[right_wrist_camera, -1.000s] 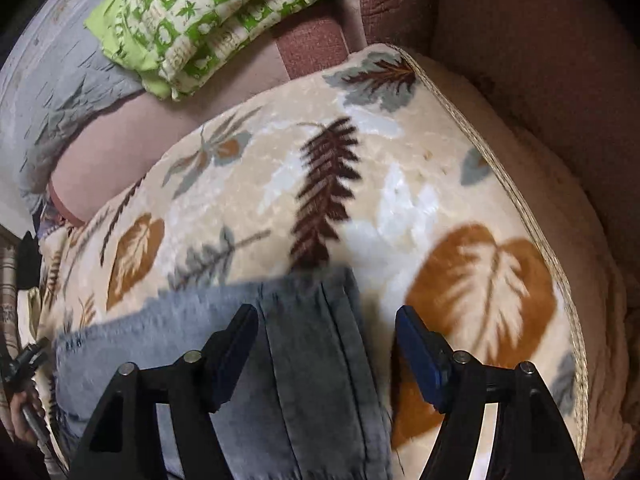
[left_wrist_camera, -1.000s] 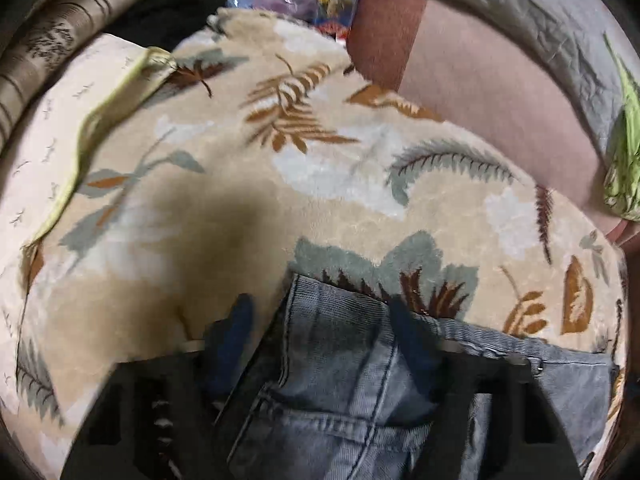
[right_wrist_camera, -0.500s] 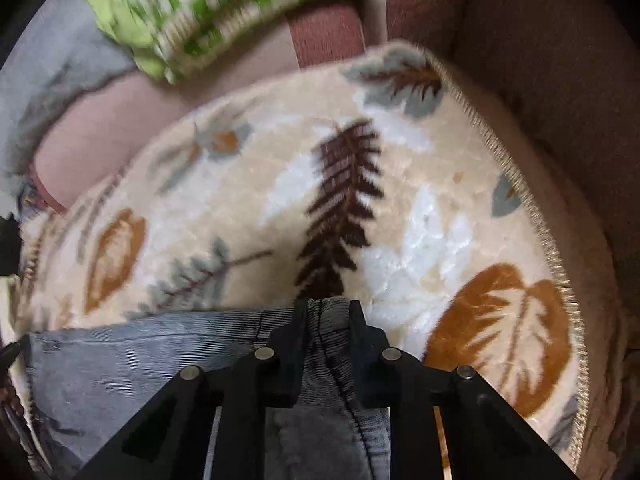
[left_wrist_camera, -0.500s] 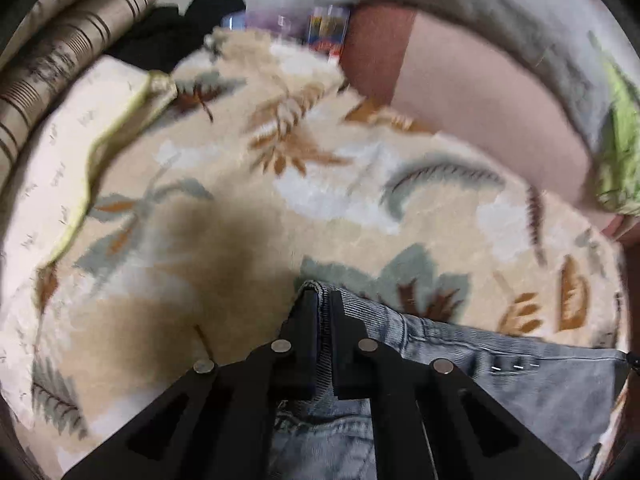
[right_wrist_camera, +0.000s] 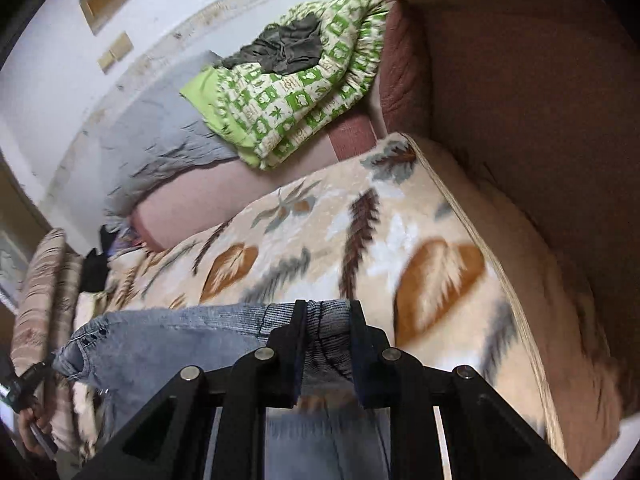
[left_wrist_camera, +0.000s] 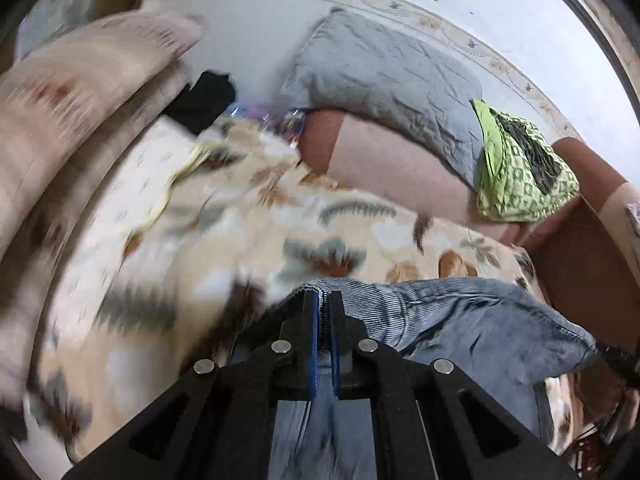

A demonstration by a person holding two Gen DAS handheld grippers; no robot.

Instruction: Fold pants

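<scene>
The pants are blue-grey denim jeans [left_wrist_camera: 472, 320], held up by the waistband above a leaf-patterned cream blanket [left_wrist_camera: 240, 232]. My left gripper [left_wrist_camera: 324, 300] is shut on one end of the waistband. My right gripper [right_wrist_camera: 328, 308] is shut on the other end, with bunched denim [right_wrist_camera: 328, 320] between its fingers. The waistband stretches between the two grippers, and the jeans [right_wrist_camera: 168, 340] hang down below them. The legs are hidden under the grippers.
The blanket [right_wrist_camera: 360, 240] covers a reddish-brown sofa [right_wrist_camera: 520, 100]. A grey pillow [left_wrist_camera: 392, 76] and a green-patterned folded quilt [left_wrist_camera: 520, 176] lie along the back. Striped cushions [left_wrist_camera: 80, 92] and dark clothing [left_wrist_camera: 204, 100] are on the left. The quilt also shows in the right wrist view [right_wrist_camera: 296, 84].
Both grippers went from open over the waistband to shut on it, then lifted the jeans off the blanket. The views now tilt up towards the wall.
</scene>
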